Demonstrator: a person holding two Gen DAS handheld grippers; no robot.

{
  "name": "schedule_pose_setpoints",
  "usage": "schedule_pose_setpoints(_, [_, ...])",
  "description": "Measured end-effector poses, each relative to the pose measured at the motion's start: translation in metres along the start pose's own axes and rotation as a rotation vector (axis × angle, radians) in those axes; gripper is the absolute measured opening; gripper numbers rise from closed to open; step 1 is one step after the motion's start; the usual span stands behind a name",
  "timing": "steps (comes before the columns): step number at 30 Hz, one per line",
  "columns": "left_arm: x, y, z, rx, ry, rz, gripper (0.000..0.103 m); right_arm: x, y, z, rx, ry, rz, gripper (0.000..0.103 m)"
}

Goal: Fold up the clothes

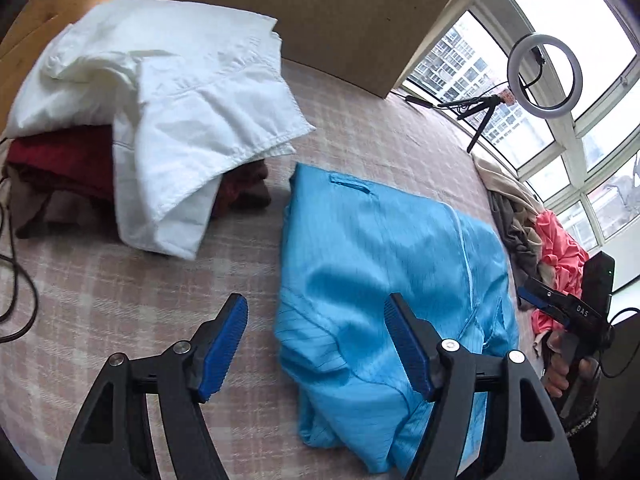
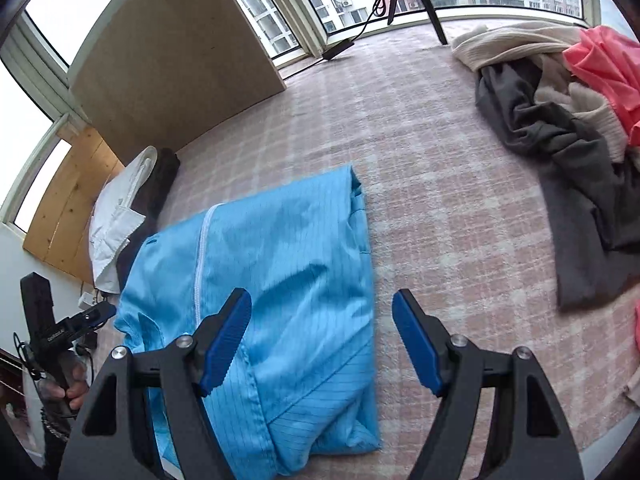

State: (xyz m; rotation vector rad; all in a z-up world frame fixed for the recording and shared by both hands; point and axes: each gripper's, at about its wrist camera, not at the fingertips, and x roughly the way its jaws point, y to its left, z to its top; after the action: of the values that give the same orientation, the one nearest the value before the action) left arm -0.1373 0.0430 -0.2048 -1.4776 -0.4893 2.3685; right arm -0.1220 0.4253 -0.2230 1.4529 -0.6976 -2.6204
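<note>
Blue jacket: the shiny light-blue jacket with the pale zip (image 1: 384,280) lies folded into a rough block on the pink checked blanket (image 1: 120,288); it sits in front of you, between your two tools
Left gripper: your left gripper with the blue ribbed pads (image 1: 316,348) has its jaws wide apart; nothing is between them; one pad hangs over the blanket, the other over the jacket's near edge
Right gripper: your right gripper (image 2: 322,344) is wide open too and holds nothing; one pad hangs over the jacket, the other over bare blanket
Done pile: the white cloth (image 1: 168,120) rests on top of a dark red folded piece (image 1: 60,160) off to the left side; this looks like the stack of finished clothes
Waiting pile: the heap of grey, cream and pink clothes (image 2: 560,120) lies well apart on the right side, not folded yet
Step now: I think you are between folds; the jacket looks nearly done, but its near end is still lumpy
Next move: you likely need to pinch both near corners at once; keep the layers together so the fold does not slip open
</note>
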Motion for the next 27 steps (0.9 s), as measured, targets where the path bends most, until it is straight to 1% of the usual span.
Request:
schedule_pose_setpoints(1, [0.008,-0.002,0.003,0.003,0.013,0.001,0.069,0.007,0.001,0.003,0.001,0.013,-0.002,0.072])
schedule_pose_setpoints(5, [0.036,-0.007,0.007,0.025,0.081,0.018,0.069,0.030,0.001,0.009,-0.024,0.050,-0.080,0.072])
schedule_pose_setpoints(7, [0.041,-0.014,0.004,0.059,0.087,0.030,0.071,0.039,0.001,0.010,-0.059,0.060,-0.109,0.072])
schedule_pose_setpoints(9, [0.044,-0.022,0.001,0.096,0.093,0.034,0.074,0.048,-0.002,0.011,-0.093,0.068,-0.161,0.072])
schedule_pose_setpoints(12, [0.047,-0.033,-0.002,0.143,0.097,0.063,0.074,0.055,-0.006,0.009,-0.143,0.061,-0.138,0.072])
schedule_pose_setpoints(15, [0.049,-0.044,-0.007,0.184,0.111,0.081,0.074,0.057,0.001,0.003,-0.236,0.058,-0.156,0.073])
schedule_pose_setpoints(17, [0.050,-0.050,-0.010,0.212,0.116,0.102,0.074,0.059,0.008,0.000,-0.296,0.073,-0.164,0.073])
schedule_pose_setpoints(18, [0.051,-0.052,-0.010,0.218,0.118,0.105,0.074,0.060,0.011,-0.001,-0.316,0.088,-0.150,0.073])
schedule_pose_setpoints(20, [0.052,-0.055,-0.010,0.214,0.121,0.098,0.074,0.061,0.018,-0.004,-0.364,0.116,-0.093,0.070])
schedule_pose_setpoints(21, [0.052,-0.055,-0.009,0.207,0.118,0.089,0.073,0.062,0.022,-0.005,-0.392,0.130,-0.064,0.067])
schedule_pose_setpoints(23, [0.053,-0.056,-0.010,0.204,0.110,0.083,0.071,0.065,0.029,-0.008,-0.446,0.140,-0.067,0.067])
schedule_pose_setpoints(25, [0.053,-0.059,-0.012,0.225,0.096,0.102,0.070,0.066,0.030,-0.008,-0.461,0.144,-0.050,0.066])
schedule_pose_setpoints(26, [0.054,-0.062,-0.014,0.242,0.091,0.118,0.068,0.066,0.031,-0.008,-0.468,0.145,-0.042,0.064])
schedule_pose_setpoints(27, [0.054,-0.065,-0.015,0.254,0.087,0.128,0.065,0.066,0.031,-0.008,-0.475,0.147,-0.033,0.060])
